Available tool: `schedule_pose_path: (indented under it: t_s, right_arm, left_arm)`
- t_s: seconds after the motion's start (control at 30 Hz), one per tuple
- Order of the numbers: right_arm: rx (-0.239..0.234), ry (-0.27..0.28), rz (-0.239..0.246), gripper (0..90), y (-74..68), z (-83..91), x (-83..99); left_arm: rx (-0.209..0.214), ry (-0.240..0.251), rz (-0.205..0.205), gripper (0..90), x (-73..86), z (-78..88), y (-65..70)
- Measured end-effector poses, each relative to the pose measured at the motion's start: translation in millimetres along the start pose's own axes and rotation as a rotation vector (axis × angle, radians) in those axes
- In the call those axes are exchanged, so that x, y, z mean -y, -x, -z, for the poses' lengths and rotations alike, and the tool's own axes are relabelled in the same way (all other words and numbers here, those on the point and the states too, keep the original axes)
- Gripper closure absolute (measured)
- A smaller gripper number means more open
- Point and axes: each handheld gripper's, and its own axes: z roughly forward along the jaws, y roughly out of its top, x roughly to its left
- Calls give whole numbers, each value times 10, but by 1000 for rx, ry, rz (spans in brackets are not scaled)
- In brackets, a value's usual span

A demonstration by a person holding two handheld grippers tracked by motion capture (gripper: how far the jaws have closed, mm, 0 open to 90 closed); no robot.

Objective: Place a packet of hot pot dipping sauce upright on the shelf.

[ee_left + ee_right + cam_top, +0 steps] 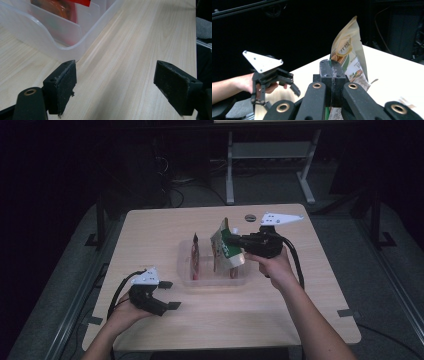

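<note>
A clear plastic bin point(186, 279) with dividers stands mid-table. A red pouch point(195, 257) stands upright in its left slot, and another packet point(216, 259) is beside it. My right gripper point(235, 241) hangs over the bin's right part, shut on a tan and green pouch point(225, 245) that it holds upright. In the right gripper view the pouch point(348, 50) rises past the closed jaws of the right gripper point(332, 72). My left gripper point(171, 295) rests open near the bin's front left corner. In the left gripper view the left gripper point(117, 82) has only bare table between its jaws, and the bin point(50, 42) lies ahead to the left.
A small dark round thing point(250, 217) lies near the table's far edge. Grey tape marks point(348, 313) sit by the right front edge. A white desk frame point(230, 175) stands on the floor beyond the table. The left gripper's grey plate point(262, 61) appears in the right gripper view.
</note>
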Motion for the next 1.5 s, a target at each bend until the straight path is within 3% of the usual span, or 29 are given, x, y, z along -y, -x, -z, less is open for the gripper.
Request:
schedule_pose_path:
  t_s: [0.27,0.73,1.07,1.13,1.23,1.33,1.37,1.4,1.5]
  right_arm:
    - [23,-10,6,900,6,50,-5]
    - [73,-82,-37,900,161,-173,232]
    - [100,-110,-20,880,185,-270,262]
    - [95,-121,-17,853,189,-272,262]
    - [126,-134,-2,735,180,-250,252]
    - [143,-135,2,677,178,-224,244]
    - [159,-137,8,610,169,-184,231]
    - [159,-137,8,610,169,-184,231]
    - [186,-148,44,482,113,-89,205]
  left_arm:
    - [6,-11,2,177,6,-24,4]
    - [16,-24,6,176,14,-43,12]
    - [25,-41,3,173,26,-77,9]
    - [26,-42,0,173,27,-83,10]
    - [26,-42,5,173,26,-86,5]
    - [26,-43,6,174,24,-86,4]
    - [25,-42,6,173,21,-89,4]
    - [25,-42,6,173,21,-89,4]
    - [23,-42,6,174,18,-96,-5]
